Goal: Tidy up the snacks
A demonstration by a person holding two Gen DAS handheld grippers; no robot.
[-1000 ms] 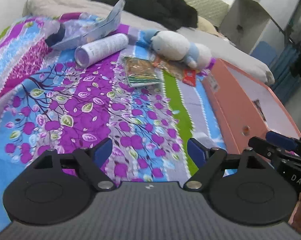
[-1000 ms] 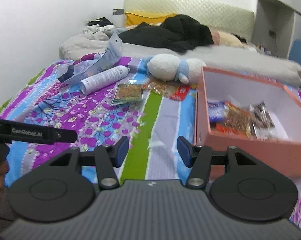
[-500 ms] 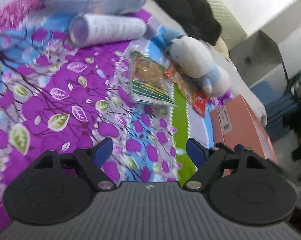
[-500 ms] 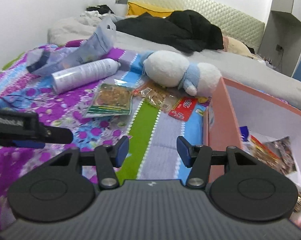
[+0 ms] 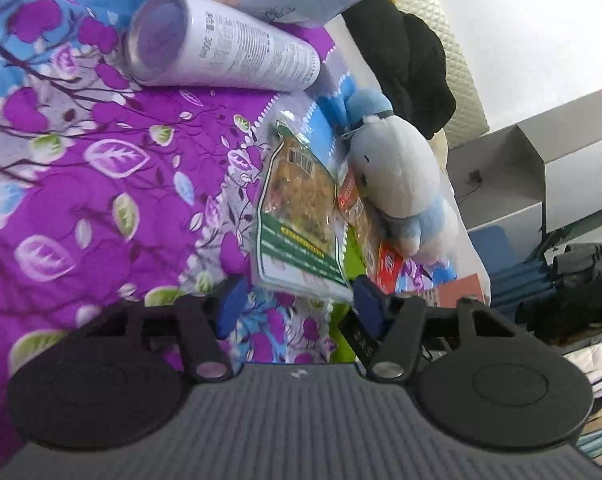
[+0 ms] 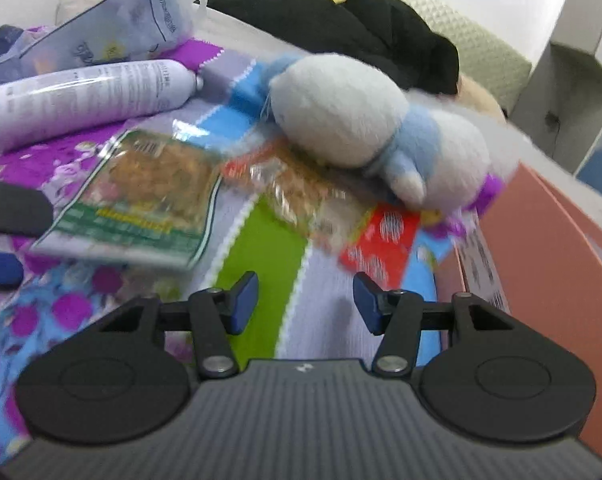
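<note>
Left hand-held gripper [image 5: 299, 306] sits low over the bed [image 5: 101, 208], jaws apart, right at the near edge of the green snack packet [image 5: 297, 216]. That packet lies flat just beside the plush toy [image 5: 397, 184]. Right hand-held gripper [image 6: 305, 300] hovers with jaws apart, empty, near the red snack packet [image 6: 377, 244], which lies between the plush toy and the pink box [image 6: 541, 248].

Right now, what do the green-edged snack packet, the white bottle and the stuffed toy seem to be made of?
Green-edged snack packet: thin glossy plastic film, judging by the glare and the clear window that shows its contents.
White bottle: probably metal or hard plastic under a shiny shrink wrap, which shows wrinkled highlights in the right wrist view; I cannot tell which.
Stuffed toy: soft matte plush with a fuzzy outline.
</note>
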